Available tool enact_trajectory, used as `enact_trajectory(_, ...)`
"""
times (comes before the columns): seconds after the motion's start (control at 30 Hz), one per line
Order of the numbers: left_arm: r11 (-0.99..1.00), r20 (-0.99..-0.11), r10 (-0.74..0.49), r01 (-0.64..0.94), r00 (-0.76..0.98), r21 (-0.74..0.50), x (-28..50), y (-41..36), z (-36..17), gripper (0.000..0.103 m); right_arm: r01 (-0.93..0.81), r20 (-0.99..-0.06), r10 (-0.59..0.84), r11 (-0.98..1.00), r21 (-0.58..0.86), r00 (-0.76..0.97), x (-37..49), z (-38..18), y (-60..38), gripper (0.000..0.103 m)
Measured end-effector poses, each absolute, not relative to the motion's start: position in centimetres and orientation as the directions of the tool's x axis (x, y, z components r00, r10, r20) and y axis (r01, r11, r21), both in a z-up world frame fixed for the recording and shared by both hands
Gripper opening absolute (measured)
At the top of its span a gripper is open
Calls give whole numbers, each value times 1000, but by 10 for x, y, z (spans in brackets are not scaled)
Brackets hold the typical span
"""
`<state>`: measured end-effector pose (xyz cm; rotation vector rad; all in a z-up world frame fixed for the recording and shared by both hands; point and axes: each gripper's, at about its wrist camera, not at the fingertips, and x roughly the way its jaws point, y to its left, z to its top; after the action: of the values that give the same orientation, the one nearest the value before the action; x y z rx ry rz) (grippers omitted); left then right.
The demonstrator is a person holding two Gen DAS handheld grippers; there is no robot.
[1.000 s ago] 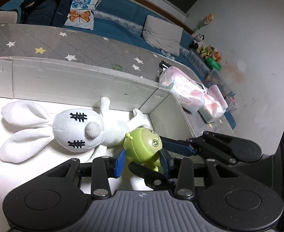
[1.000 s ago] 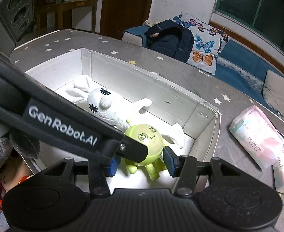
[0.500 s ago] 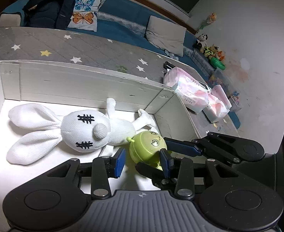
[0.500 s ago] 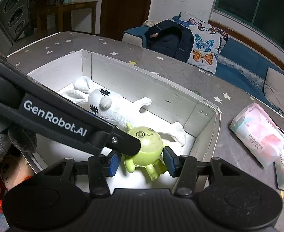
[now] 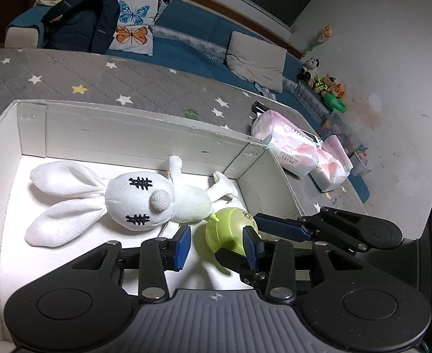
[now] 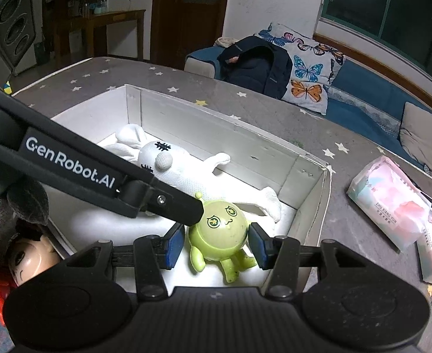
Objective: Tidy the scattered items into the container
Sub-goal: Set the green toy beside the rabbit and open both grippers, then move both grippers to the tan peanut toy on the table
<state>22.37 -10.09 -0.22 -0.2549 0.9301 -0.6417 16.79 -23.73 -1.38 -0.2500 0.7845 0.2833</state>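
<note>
A blue sofa [image 5: 204, 29] is running along the top of the left wrist view, carrying a butterfly cushion [image 5: 130, 20] and a dark backpack [image 5: 83, 23]. Below it, a grey star-patterned surface [image 5: 69, 79] is spanning the frame and supporting the white open box [image 5: 145, 135], which is occupying the centre and left. To the right of the box, two pink tissue packs [image 5: 292, 153] are lying on the grey surface, well apart from the toys. Inside the box, a white rabbit plush [image 5: 133, 200] is lying flat along the far wall, ears pointing to the left of the frame. The green round toy [image 6: 219, 229] is sitting on the box floor at the lower centre of the right wrist view, just beside the rabbit's leg, face turned up toward the camera. The right gripper [image 6: 216, 244] is bracketing this toy, its blue pads standing at either side of the body; whether the pads are pressing cannot be told. The left gripper [image 5: 216, 242] is standing with its jaws apart over the box floor, its right pad close against the toy's side and its left pad clear. At the lower left of the right wrist view, a doll's head [image 6: 30, 256] is showing outside the box wall.
</note>
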Motion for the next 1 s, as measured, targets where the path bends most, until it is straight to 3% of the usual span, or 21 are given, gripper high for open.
enact_trajectory(0.5, 808, -655, -587, 387, 475, -443, 205, -93, 11, 41, -337, -695, 171, 935, -109, 698, 151, -4, -237, 49)
enact_trajectory(1.0, 818, -614, -576, 395, 540, -419, 154, -76, 32, 41, -298, -596, 207, 953, -58, 776, 93, 22, -250, 50)
